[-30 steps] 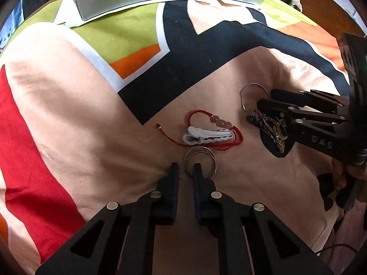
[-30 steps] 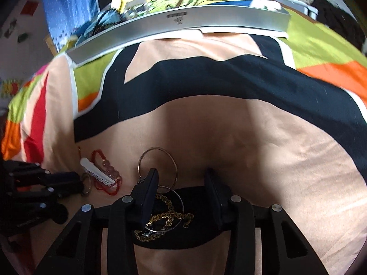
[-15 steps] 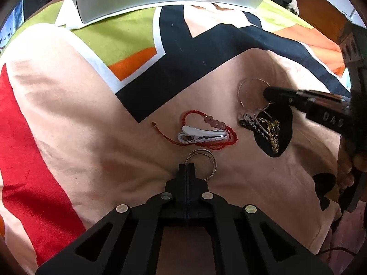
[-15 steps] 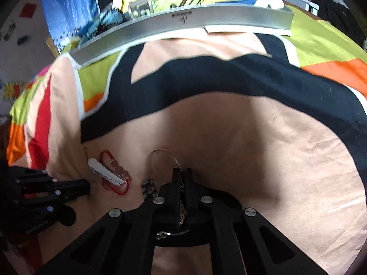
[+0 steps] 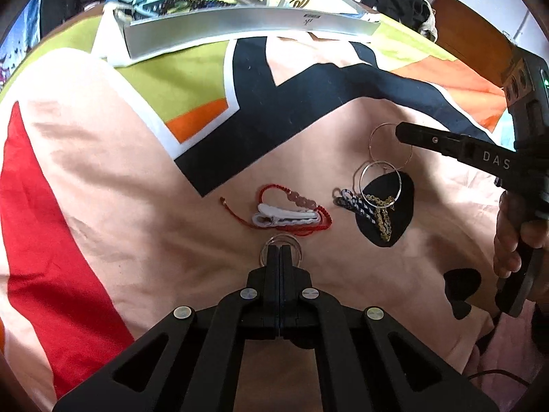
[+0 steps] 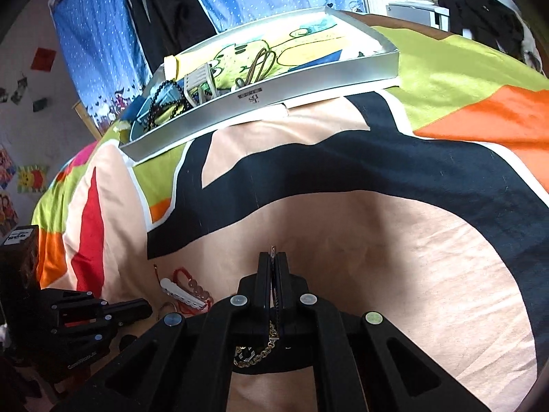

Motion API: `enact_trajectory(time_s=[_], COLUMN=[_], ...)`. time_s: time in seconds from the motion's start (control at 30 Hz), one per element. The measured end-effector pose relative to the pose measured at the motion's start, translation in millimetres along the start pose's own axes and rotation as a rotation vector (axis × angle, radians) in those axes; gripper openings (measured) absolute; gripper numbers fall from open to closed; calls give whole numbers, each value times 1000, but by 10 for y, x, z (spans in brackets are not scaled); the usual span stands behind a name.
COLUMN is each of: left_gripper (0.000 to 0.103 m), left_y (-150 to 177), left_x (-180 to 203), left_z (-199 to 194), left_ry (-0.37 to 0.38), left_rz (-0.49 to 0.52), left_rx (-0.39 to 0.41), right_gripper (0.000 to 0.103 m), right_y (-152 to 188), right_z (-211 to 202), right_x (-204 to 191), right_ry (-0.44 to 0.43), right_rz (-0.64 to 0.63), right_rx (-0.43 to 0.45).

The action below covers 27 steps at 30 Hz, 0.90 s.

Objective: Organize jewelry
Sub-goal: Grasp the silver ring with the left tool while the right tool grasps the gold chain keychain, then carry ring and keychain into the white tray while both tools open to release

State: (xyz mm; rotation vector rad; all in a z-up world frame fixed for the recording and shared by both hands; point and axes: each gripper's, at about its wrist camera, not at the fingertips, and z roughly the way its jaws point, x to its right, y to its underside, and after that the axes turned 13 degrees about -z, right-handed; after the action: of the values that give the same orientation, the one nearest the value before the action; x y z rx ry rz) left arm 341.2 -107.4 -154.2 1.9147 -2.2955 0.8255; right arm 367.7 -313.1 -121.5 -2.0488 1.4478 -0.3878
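Observation:
My left gripper (image 5: 280, 250) is shut on the near rim of a small silver ring (image 5: 282, 237) lying on the patterned bedspread. Just beyond it lie a white hair clip (image 5: 284, 219) and a red cord bracelet (image 5: 308, 227) with pink beads. To the right, my right gripper (image 5: 402, 132) is shut on a large thin hoop (image 5: 372, 142). In the right wrist view its wire shows between the closed fingertips (image 6: 273, 255). A second hoop (image 5: 363, 175), a gold chain (image 5: 383, 216) and a dark braided piece (image 5: 353, 203) lie under it. The left gripper (image 6: 145, 309) sits at the lower left there.
A silver tray (image 5: 250, 32) stands at the far edge of the bed, holding dark beads, a clip and other pieces; it also shows in the right wrist view (image 6: 274, 101). A hand (image 5: 507, 240) grips the right tool. Dark clothes lie behind the bed.
Both grippers went from open to shut: the left on the small ring, the right on the large hoop. The right gripper has since risen and tilted up, so more of the tray shows.

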Motion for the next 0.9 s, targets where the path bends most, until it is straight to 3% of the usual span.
enact_trajectory(time_s=[0.3,0.37,0.43,0.53,0.63,0.8,0.9], left_gripper=[2,10,29,40,40,39,26], left_y=[-38,-45,-43,-22,-15,-48,-64], left_x=[-7,11,35,112,159,133,141], left_z=[180,201,220,249,316,361,404], left_ry=[-33,-12,14,26,-17,-23,-51], left_rz=[0,8,19,62,102,93,99], left_rx=[-55,-64,-70,-76,-70,-70,-64], right_gripper=[3,3,3,3,3,3,3], right_y=[27,26,27,30,29,24,26], right_z=[-6,7,19,38,51,65,76], right_x=[39,46,62,70,63,34,25], right_ry=[-25,-27,-29,-32,-36,-42,-42], right_rz=[5,9,17,22,20,9,4], right_rx=[-25,-28,-33,-39,-44,-47,-52])
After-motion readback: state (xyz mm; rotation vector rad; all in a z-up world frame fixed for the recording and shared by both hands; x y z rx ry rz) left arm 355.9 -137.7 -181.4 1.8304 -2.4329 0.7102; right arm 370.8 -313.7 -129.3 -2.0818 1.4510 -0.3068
